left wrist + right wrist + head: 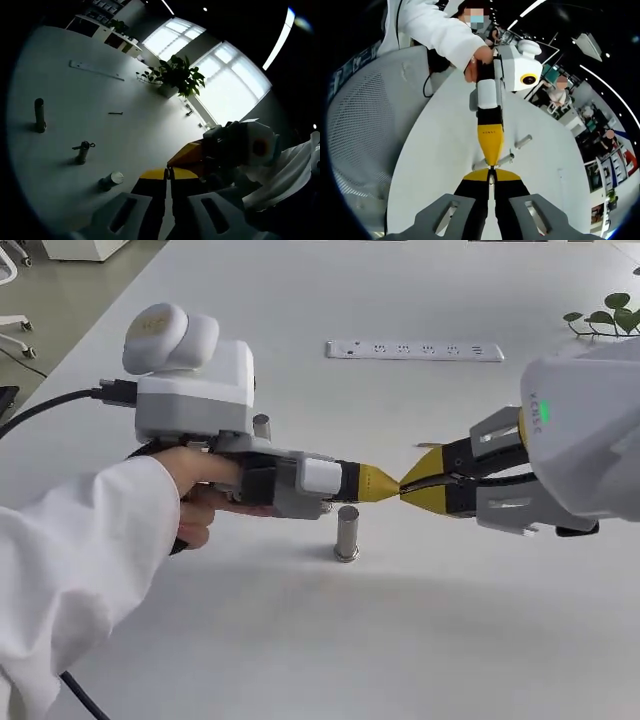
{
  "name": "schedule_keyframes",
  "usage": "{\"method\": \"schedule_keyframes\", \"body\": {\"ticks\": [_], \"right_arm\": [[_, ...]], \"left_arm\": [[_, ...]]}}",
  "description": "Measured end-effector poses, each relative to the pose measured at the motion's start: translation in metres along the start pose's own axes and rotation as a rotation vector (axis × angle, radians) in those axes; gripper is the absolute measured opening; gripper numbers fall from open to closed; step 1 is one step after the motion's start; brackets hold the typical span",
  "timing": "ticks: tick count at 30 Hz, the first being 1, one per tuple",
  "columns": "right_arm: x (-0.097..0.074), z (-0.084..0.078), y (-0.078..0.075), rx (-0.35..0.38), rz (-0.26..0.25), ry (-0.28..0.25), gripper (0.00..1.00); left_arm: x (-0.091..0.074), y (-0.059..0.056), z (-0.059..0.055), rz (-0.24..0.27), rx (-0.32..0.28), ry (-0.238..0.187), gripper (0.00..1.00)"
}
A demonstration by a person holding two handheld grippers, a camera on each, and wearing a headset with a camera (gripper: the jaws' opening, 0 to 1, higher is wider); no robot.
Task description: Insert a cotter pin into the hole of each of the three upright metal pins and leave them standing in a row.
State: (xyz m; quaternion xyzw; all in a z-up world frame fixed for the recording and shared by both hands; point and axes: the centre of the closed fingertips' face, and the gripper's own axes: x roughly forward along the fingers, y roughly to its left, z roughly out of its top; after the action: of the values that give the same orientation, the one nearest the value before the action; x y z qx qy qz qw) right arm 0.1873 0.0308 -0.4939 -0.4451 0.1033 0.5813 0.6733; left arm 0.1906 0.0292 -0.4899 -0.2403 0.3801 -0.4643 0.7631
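A: Surface?
B: White workbench (300, 640). Head view: upright metal pin (347, 533) at centre, power strip (415, 350) top centre, plant (605, 318) upper right.
A: Left gripper view?
B: Loose cotter pin (115, 113) mid-frame; cottered pin (82, 152) lower left.

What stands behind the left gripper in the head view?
The top of a metal pin shows just above the left gripper. Its lower part is covered by the gripper, so nothing more of it can be told.

One pin (347, 533) is standing near on the surface (450, 640), a second pin (262, 426) farther left, a strip (415, 350) lying far behind.
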Motion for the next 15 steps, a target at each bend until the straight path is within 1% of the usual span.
{"method": "schedule_keyframes", "body": {"ticks": [3,7,9,10,12,13,15], "right_arm": [[0.0003,0.0001,0.0034,0.003,0.011,0.003,0.0],[-0.0001,0.0019,0.0062,0.017,0.01,-0.005,0.0],[0.0006,0.0006,0.0041,0.011,0.001,-0.004,0.0],[0.0007,0.0001,0.0042,0.012,0.0,-0.002,0.0],[0.0005,-0.0009,0.0041,0.024,0.006,0.0,0.0],[0.0003,-0.0006,0.0034,0.028,0.003,-0.003,0.0],[-0.001,-0.0012,0.0018,0.048,0.002,-0.011,0.08]], "left_arm": [[0.0011,0.0001,-0.0029,0.009,0.024,0.005,0.0],[0.0005,0.0002,-0.0041,0.01,0.026,0.003,0.0],[0.0003,0.0005,-0.0041,0.014,0.037,-0.004,0.0],[-0.0002,0.0016,-0.0037,0.023,0.056,-0.008,0.0],[-0.0014,0.0047,-0.0055,0.041,0.076,0.003,0.0],[-0.0017,0.0042,-0.0059,0.037,0.073,0.005,0.0],[-0.0046,0.0044,-0.0061,0.035,0.077,0.001,0.0]]}}
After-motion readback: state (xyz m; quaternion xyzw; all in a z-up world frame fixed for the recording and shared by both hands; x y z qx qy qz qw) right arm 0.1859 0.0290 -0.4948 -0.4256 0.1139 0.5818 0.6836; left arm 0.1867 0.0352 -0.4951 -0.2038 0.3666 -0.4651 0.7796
